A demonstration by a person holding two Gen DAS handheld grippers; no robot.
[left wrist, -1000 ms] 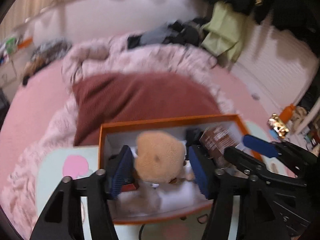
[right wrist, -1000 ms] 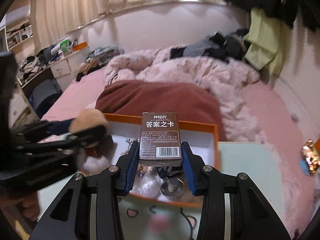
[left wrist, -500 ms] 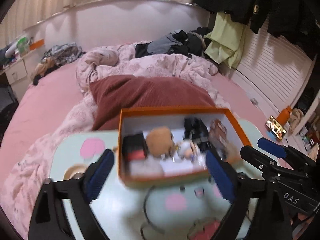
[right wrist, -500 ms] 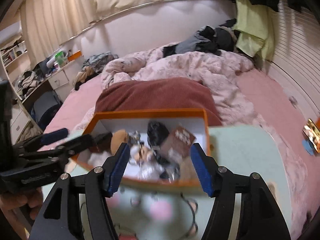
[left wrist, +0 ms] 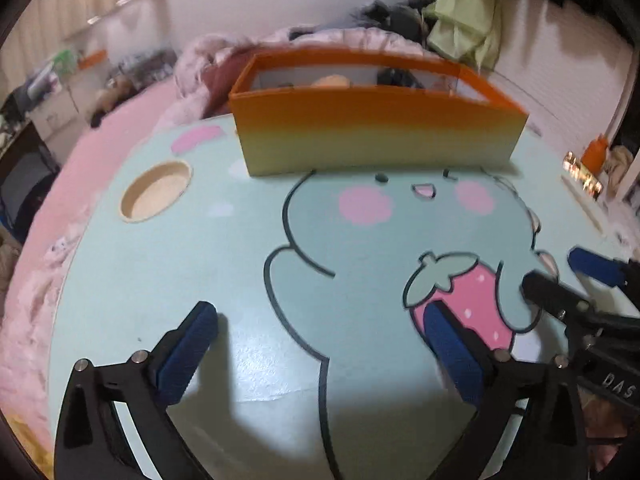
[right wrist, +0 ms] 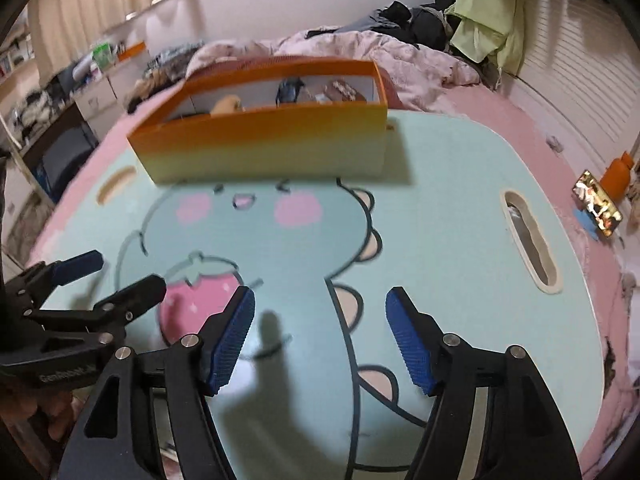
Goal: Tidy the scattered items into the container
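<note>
Behind the mint bench point(right wrist: 440, 208) lies a pink bed point(right wrist: 532, 120). At the bench's far edge stands the orange box point(left wrist: 376, 136), items inside, well beyond both grippers; left gripper point(left wrist: 320, 344) and right gripper point(right wrist: 320, 336) hold their jaws apart, empty.

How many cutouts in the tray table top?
2. A round recess near the left edge, left of the orange box; a long oval slot near the right edge. The box may hide more behind it.

The right gripper point(left wrist: 592, 280) body reads "DAS".
</note>
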